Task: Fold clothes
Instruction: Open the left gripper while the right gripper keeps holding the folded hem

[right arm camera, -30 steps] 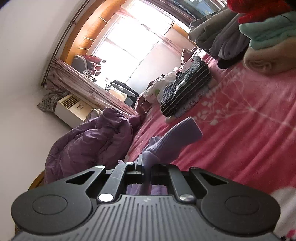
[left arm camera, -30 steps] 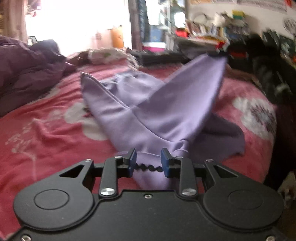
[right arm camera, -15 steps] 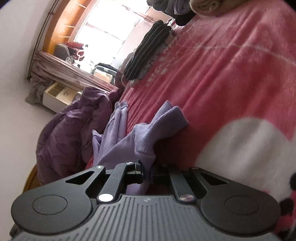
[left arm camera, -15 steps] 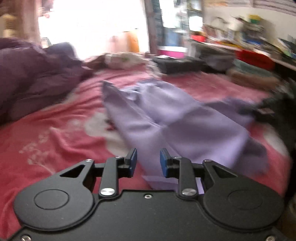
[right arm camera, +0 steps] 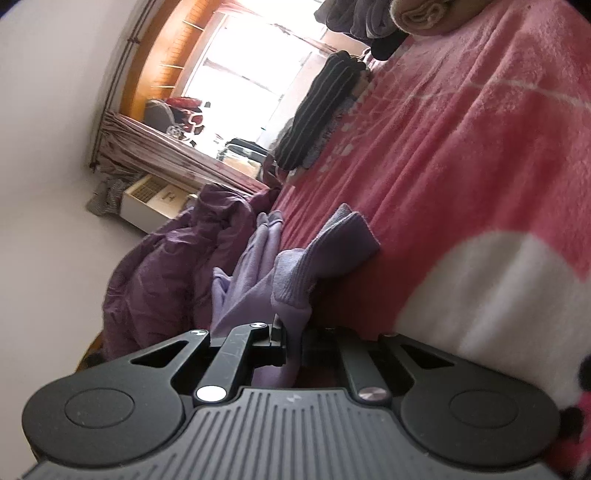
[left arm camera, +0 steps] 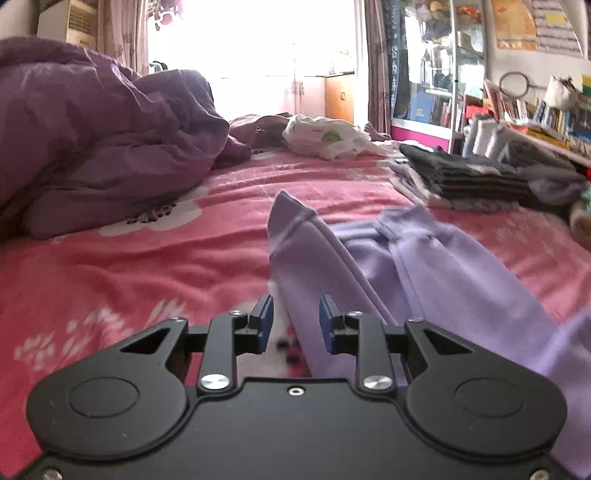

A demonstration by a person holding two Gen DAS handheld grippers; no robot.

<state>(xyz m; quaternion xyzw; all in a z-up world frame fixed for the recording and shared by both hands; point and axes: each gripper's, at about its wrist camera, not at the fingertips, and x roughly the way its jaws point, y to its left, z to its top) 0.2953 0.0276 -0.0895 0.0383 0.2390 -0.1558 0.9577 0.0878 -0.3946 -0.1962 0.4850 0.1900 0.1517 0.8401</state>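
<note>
A lilac garment (left arm camera: 424,266) lies spread over the pink flowered bed cover (left arm camera: 147,266). In the left wrist view one long fold of it runs toward me between the blue pads (left arm camera: 264,321). My left gripper (left arm camera: 295,323) is open: the fold lies against the right pad, and bare cover shows between it and the left pad. In the right wrist view my right gripper (right arm camera: 293,343) is shut on an edge of the lilac garment (right arm camera: 258,280), low beside the bed cover (right arm camera: 461,166). A ribbed cuff (right arm camera: 340,243) flops just ahead of it.
A purple duvet (left arm camera: 92,140) is heaped at the left of the bed. A folded dark striped stack (left arm camera: 469,177) and a white bundle (left arm camera: 325,136) sit at the far right and back. Crowded bookshelves (left arm camera: 517,107) line the right wall. More folded clothes (right arm camera: 424,14) lie by the stack.
The garment, lifted in a peak a second ago, now lies lower on the bed. My left gripper swept sideways and no longer pinches the hem. The right gripper sank toward the cover, still gripping.
</note>
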